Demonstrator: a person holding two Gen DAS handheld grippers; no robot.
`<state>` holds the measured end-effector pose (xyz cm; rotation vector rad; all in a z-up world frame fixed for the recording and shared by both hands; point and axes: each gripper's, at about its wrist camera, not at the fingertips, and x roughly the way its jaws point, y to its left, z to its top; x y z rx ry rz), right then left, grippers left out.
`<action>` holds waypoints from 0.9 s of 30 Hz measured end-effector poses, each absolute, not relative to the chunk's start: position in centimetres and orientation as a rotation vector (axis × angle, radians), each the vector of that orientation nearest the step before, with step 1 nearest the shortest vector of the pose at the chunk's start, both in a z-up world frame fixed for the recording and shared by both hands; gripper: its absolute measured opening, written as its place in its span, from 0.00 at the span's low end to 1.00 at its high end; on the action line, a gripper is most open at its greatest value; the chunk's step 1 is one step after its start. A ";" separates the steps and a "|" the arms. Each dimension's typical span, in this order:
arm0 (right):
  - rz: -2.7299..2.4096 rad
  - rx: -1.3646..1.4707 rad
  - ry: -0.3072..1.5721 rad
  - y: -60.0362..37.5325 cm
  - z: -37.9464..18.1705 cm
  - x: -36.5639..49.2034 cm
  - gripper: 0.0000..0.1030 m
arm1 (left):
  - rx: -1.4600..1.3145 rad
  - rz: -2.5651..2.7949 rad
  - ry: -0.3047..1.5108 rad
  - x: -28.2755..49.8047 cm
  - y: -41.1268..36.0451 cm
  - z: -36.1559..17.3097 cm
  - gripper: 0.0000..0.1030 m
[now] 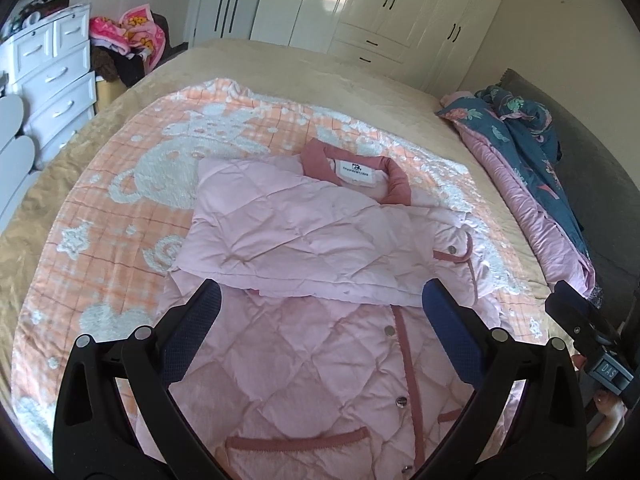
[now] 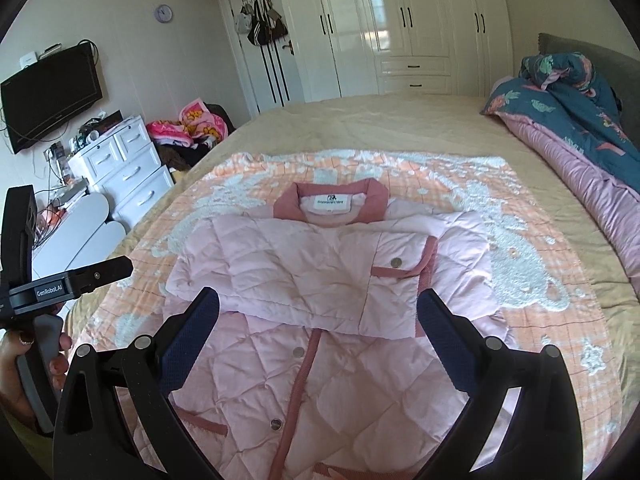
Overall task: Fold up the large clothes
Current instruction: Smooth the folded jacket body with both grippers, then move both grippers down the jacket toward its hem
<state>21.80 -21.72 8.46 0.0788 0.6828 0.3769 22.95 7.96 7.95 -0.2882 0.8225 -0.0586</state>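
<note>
A pale pink quilted jacket (image 1: 304, 240) with a darker pink collar (image 1: 356, 168) lies flat on an orange and white patterned blanket (image 1: 132, 200) on the bed. Both sleeves are folded across its chest. It also shows in the right wrist view (image 2: 312, 280). My left gripper (image 1: 320, 296) is open and empty, above the jacket's middle. My right gripper (image 2: 318, 308) is open and empty, above the jacket's front placket (image 2: 296, 392). The left gripper's body shows at the left edge of the right wrist view (image 2: 68, 284).
A rolled blue floral and pink quilt (image 2: 576, 120) lies along the bed's right side. A white drawer unit (image 2: 124, 168) and a pile of pink clothes (image 2: 192, 124) stand left of the bed. White wardrobes (image 2: 400, 24) line the far wall.
</note>
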 end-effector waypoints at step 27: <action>0.363 0.067 0.624 -25.1 9.6 14.8 0.96 | -0.278 -0.081 0.770 16.0 6.8 8.9 0.92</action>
